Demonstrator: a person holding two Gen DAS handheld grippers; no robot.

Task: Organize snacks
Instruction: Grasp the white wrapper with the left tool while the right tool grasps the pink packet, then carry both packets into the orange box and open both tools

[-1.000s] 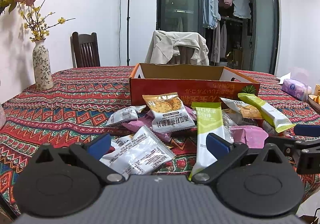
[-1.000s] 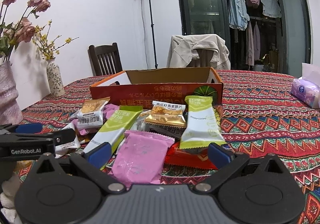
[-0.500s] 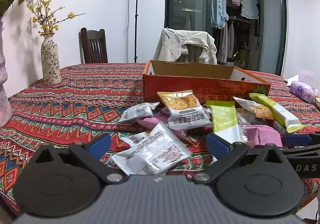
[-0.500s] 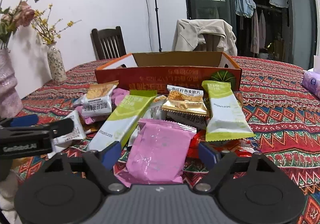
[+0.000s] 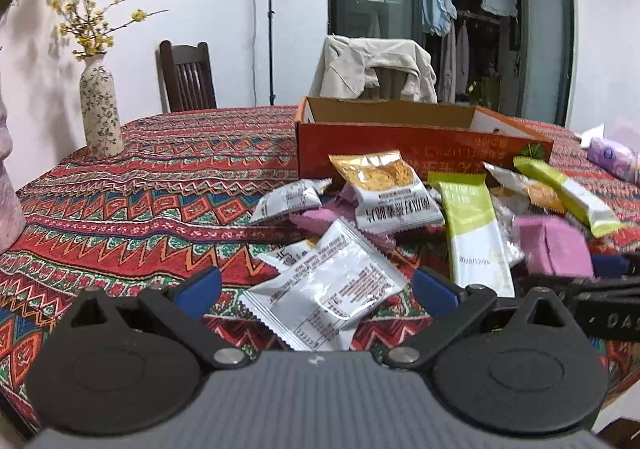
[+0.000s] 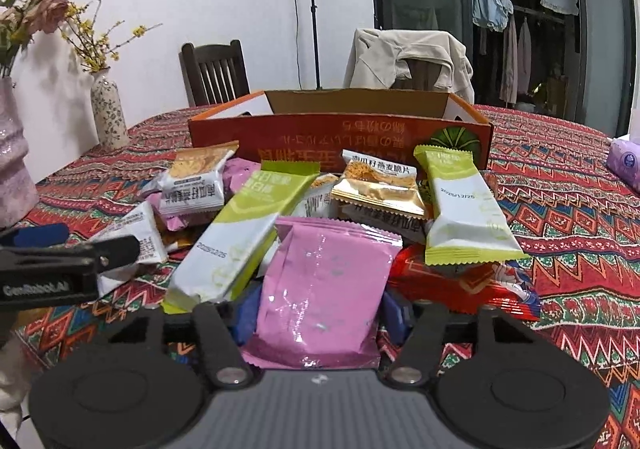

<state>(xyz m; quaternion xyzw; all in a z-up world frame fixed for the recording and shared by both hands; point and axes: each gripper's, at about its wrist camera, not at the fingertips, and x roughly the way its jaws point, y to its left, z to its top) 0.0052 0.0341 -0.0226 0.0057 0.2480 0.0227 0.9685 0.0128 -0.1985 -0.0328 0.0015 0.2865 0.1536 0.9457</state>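
- Right gripper: jaws have just been closing, blue pads now against both sides of the pink packet.
- Left gripper: jaws wide apart, silver packet lying loose between them.
- At 12 o'clock beyond the snack pile, the orange box on the patterned tablecloth.

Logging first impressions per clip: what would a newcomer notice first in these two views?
The heap of bright snack packets on the patterned tablecloth, just in front of the open orange cardboard box. In the right wrist view a pink packet fills the foreground between the right gripper jaws, which have just been closing and now touch its sides. In the left wrist view the left gripper is open around a silver-white packet.
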